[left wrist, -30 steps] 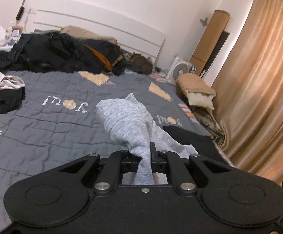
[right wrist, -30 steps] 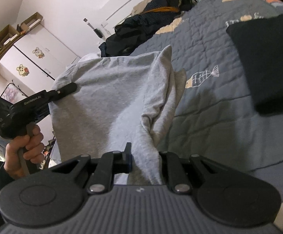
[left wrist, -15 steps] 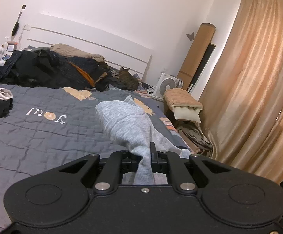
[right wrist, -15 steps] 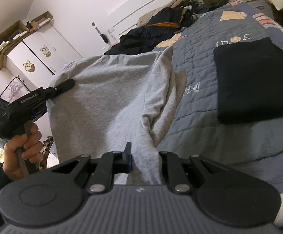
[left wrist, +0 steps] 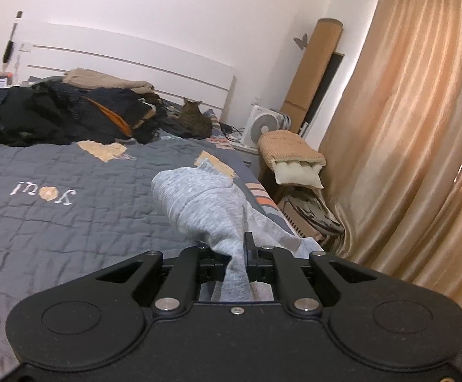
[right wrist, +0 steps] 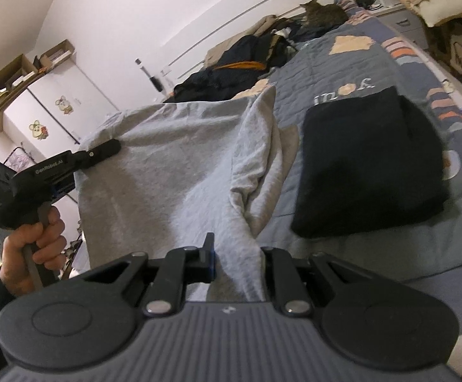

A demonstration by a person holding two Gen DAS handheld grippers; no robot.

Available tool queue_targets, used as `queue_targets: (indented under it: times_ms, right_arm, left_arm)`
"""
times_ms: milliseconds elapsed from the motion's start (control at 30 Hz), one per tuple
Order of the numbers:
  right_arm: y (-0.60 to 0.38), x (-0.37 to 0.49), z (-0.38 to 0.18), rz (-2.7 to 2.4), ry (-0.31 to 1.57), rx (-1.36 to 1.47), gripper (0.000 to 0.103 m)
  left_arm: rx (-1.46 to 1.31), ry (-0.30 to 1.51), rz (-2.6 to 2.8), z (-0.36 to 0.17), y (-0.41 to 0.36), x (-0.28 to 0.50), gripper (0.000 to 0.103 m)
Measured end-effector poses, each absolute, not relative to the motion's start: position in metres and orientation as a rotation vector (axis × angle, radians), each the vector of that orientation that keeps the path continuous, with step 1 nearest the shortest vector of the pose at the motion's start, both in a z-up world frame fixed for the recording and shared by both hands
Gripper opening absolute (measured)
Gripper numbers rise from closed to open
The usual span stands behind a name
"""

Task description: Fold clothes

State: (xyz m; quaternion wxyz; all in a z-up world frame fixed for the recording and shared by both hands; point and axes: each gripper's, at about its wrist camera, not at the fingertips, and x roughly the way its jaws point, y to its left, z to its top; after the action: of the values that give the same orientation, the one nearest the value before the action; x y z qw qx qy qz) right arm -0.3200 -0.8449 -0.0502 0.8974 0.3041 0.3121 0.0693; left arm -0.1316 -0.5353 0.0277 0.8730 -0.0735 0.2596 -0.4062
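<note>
Low centre of the left wrist view, the left gripper (left wrist: 235, 256) pinches the grey garment (left wrist: 205, 203). Right wrist view: the right gripper (right wrist: 235, 254) clamps it, spread aloft; folded black garment (right wrist: 367, 162) lies right; dark pile (right wrist: 231, 73) seemingly awaits.

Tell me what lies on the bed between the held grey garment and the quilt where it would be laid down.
Both grippers, left and right, hold the grey garment up over the quilt. A folded black garment lies on the quilt just right of it; the quilt directly beneath is hidden.
</note>
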Motion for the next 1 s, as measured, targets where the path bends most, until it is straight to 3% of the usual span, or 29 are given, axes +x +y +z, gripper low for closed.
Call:
queue_targets:
  times_ms: [1000]
  right_arm:
    - [-1.034, -0.219, -0.117, -0.023, 0.595, 0.699, 0.015]
  left_arm:
    - [-0.124, 0.7, -0.947, -0.063, -0.773, 0.022, 0.007]
